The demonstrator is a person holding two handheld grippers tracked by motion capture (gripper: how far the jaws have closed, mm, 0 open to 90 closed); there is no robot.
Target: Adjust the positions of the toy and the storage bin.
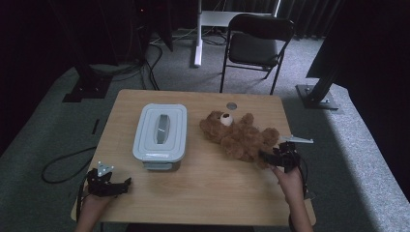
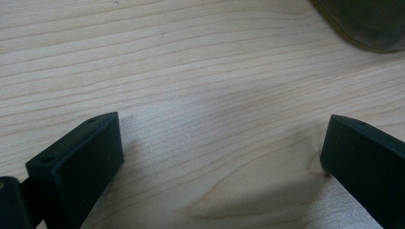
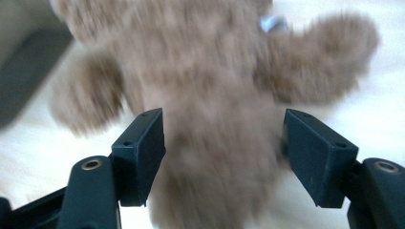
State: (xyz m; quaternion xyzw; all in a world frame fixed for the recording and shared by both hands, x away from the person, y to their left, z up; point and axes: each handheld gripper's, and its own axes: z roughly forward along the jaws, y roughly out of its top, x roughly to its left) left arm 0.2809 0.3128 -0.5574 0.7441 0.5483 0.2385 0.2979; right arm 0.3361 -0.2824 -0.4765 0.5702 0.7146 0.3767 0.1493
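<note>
Jaws of the right gripper [image 1: 269,157] stand spread around a leg of the teddy bear [image 1: 239,136], which lies at 3 o'clock of the lidded box [image 1: 160,135]. Best centre the limb, then squeeze firmly. Left gripper [image 1: 126,183] rests spread at 7 o'clock.

teddy bear [image 3: 210,95] motion-blurred in right gripper view, head cut off; grey container [image 2: 367,24] corner only.
</note>
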